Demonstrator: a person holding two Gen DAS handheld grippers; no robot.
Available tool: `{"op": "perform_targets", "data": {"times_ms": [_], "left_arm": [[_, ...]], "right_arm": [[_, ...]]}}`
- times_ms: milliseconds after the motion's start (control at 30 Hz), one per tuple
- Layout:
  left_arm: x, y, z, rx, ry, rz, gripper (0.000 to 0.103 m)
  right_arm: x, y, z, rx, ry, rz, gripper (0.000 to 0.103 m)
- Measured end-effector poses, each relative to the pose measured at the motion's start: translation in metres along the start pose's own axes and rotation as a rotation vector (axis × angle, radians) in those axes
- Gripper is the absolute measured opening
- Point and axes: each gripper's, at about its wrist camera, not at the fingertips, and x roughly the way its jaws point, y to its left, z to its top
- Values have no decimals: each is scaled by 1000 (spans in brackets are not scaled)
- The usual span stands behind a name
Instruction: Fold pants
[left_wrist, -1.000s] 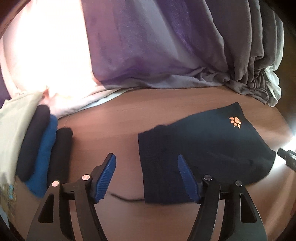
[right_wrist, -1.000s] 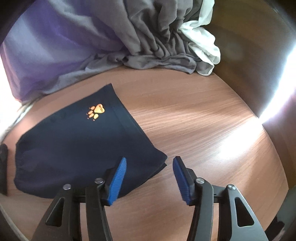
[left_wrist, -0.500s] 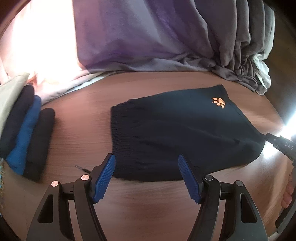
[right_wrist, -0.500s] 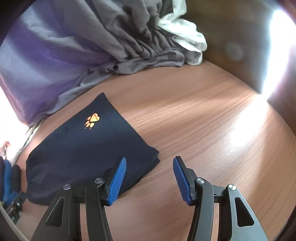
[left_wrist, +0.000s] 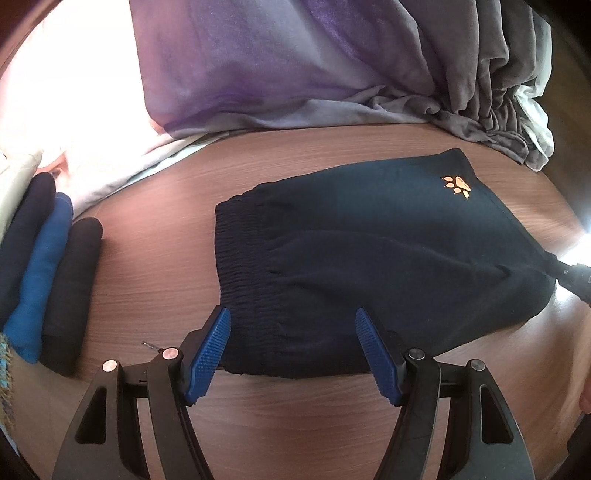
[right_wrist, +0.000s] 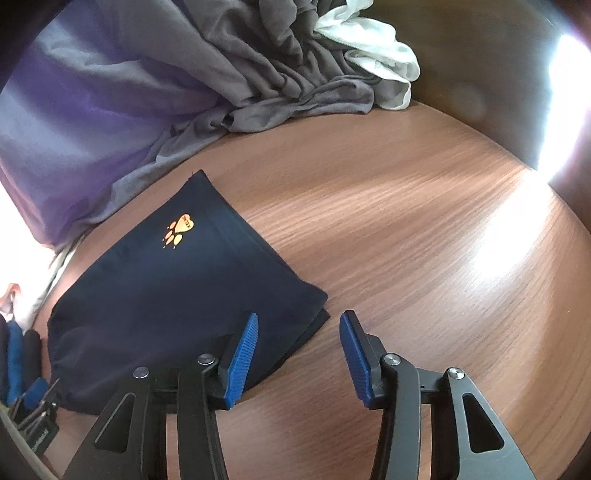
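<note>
**Both grippers dropped to the near edge of the folded shorts**

The wooden table carried a heap of loose laundry along its far side: a purple sheet and a bunched grey garment with a white cloth beside it. At the left edge three rolled garments, two dark and one blue, lay side by side, well apart from the work.

The navy shorts lay flat in the middle of the table, already doubled over, with the gathered waistband toward the left and an orange paw print near the far right corner.

Over the past second both wrist views closed in on the cloth, so the near edge that had sat ahead of the fingers now lay between them. The left gripper stood wide apart, straddling the near waistband corner with no pad pressing on it. The right gripper had just been narrowing; its left pad hung over the near hem corner, with the right pad over bare wood, and nothing was yet clamped.

This looked like the set-up for the next fold: each hand lined up on one near corner. The likely need was a firm pinch through both layers, since the lower layer peeked out at the hem and could slip free.
</note>
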Motion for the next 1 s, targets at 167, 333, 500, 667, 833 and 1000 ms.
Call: {"op": "perform_targets", "data": {"times_ms": [167, 333, 500, 667, 833, 1000], "left_arm": [[5, 0, -2, 16, 8, 9, 70], [10, -3, -4, 35, 18, 20, 70], [11, -5, -5, 50, 20, 30, 70], [16, -4, -5, 47, 37, 32, 70], [12, -7, -1, 62, 33, 47, 69], [-8, -20, 10, 28, -17, -76, 68]], "right_arm": [[2, -2, -1, 20, 8, 16, 43], [3, -2, 0, 33, 5, 35, 42], [5, -5, 3, 61, 0, 36, 38], [7, -5, 4, 70, -7, 12, 23], [9, -6, 5, 73, 1, 22, 11], [-3, -6, 9, 53, -22, 33, 9]]}}
